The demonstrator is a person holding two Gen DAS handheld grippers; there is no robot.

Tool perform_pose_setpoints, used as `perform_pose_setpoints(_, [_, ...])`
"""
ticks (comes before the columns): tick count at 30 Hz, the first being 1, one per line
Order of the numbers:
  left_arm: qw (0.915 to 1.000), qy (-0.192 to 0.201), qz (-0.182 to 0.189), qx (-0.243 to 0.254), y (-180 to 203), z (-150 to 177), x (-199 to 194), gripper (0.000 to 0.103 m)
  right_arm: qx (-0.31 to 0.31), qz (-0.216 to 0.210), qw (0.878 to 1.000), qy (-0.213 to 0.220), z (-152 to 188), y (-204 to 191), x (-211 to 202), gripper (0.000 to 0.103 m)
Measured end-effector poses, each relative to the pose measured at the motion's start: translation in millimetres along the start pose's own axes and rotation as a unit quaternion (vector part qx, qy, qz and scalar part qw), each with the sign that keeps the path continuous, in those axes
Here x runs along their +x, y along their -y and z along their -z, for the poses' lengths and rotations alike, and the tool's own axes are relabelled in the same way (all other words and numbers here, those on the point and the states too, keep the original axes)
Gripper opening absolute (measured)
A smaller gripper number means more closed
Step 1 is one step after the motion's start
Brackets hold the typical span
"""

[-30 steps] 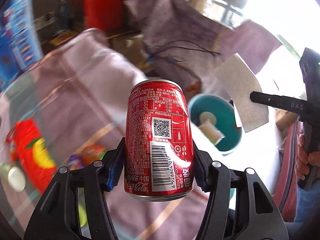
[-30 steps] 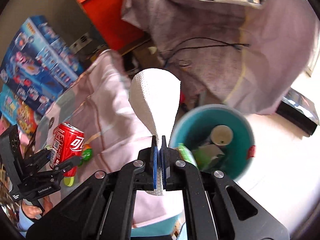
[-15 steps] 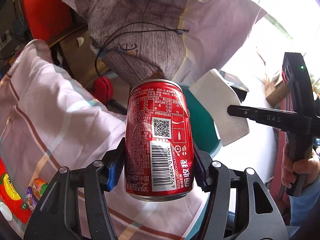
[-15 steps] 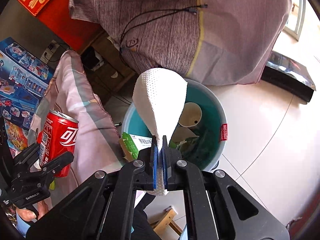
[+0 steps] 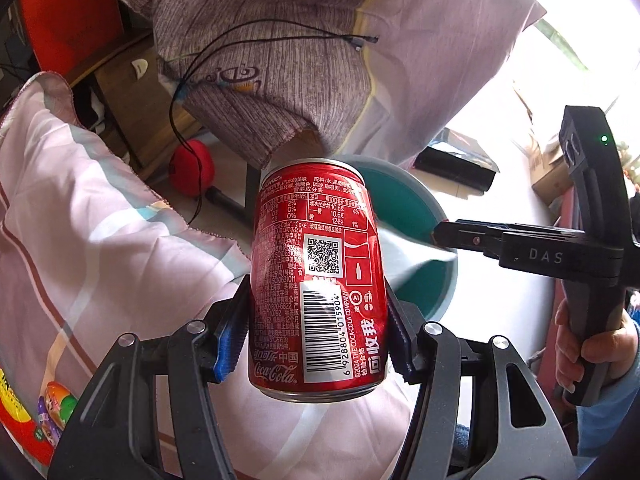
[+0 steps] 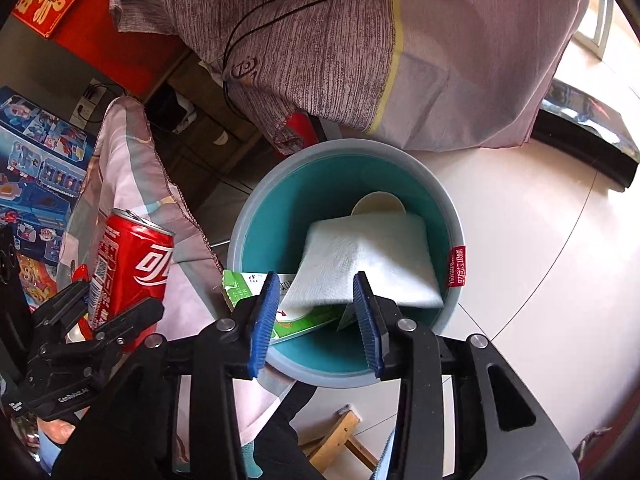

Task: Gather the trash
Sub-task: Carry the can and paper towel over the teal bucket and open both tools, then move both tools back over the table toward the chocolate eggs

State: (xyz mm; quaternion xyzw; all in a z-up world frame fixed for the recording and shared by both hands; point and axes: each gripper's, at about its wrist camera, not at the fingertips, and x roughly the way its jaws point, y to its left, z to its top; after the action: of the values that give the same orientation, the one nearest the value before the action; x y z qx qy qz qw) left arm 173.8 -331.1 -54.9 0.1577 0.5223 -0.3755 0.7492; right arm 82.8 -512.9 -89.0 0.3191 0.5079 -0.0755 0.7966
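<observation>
My left gripper [image 5: 318, 328] is shut on a red Coca-Cola can [image 5: 318, 284], held upright just left of the teal trash bin [image 5: 416, 216]. The can [image 6: 130, 272] and left gripper [image 6: 100, 316] also show in the right wrist view. My right gripper [image 6: 316, 304] is open above the bin [image 6: 448, 208]. A white paper napkin [image 6: 364, 264] lies loose below its spread fingers, over the bin's contents. The bin also holds a paper cup [image 6: 376, 202] and a green-and-white carton [image 6: 256, 292]. In the left wrist view the right gripper [image 5: 438, 234] is side-on over the bin.
A pink plaid cloth [image 5: 80, 240] covers the surface at left. A grey-purple cloth [image 6: 360, 40] with black cables [image 6: 296, 4] hangs behind the bin. A red ball [image 5: 191, 166] and black box [image 5: 456, 164] lie on the pale floor [image 6: 540, 280]. A wooden stool leg [image 6: 340, 436] is below.
My right gripper has opened and let go of the napkin, which has dropped into the bin. Both grippers have moved closer over the bin. The left still holds the can.
</observation>
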Motion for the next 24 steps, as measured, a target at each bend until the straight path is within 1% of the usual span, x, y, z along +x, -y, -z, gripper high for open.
perform_pose_setpoints(4, [1.0,-0.007,0.006,0.002,2,-6,11,0.06,0.015,0.003,1.0,0.006,-3,8,-5,0.055])
perform_pose_setpoints(5, [0.9999,-0.008,0.007,0.004,3,-7,13,0.06,0.023,0.005,1.0,0.01,-4,12,-7,0.062])
perform_pose_setpoints(6, [0.9999,-0.009,0.008,0.006,4,-8,15,0.06,0.028,0.007,1.0,0.013,-5,14,-9,0.067])
perform_pose_setpoints(11, [0.9995,-0.021,0.015,0.02,15,-16,29,0.06,0.044,0.017,0.999,0.025,-7,25,-20,0.073])
perform_pose_setpoints(17, [0.9985,-0.039,0.026,0.029,27,-25,48,0.061,0.056,0.029,0.998,0.029,-8,33,-25,0.074])
perform_pose_setpoints(19, [0.9984,-0.042,0.027,0.025,28,-27,51,0.066,0.057,0.03,0.998,0.027,-7,34,-26,0.074])
perform_pose_setpoints(21, [0.9987,-0.04,0.027,0.02,26,-27,50,0.073,0.057,0.032,0.998,0.026,-7,34,-26,0.074])
perform_pose_setpoints(22, [0.9989,-0.036,0.022,0.016,25,-26,48,0.079,0.058,0.032,0.997,0.025,-8,34,-26,0.074])
perform_pose_setpoints(24, [0.9993,-0.03,0.019,0.014,22,-25,43,0.081,0.06,0.032,0.997,0.023,-9,34,-25,0.076])
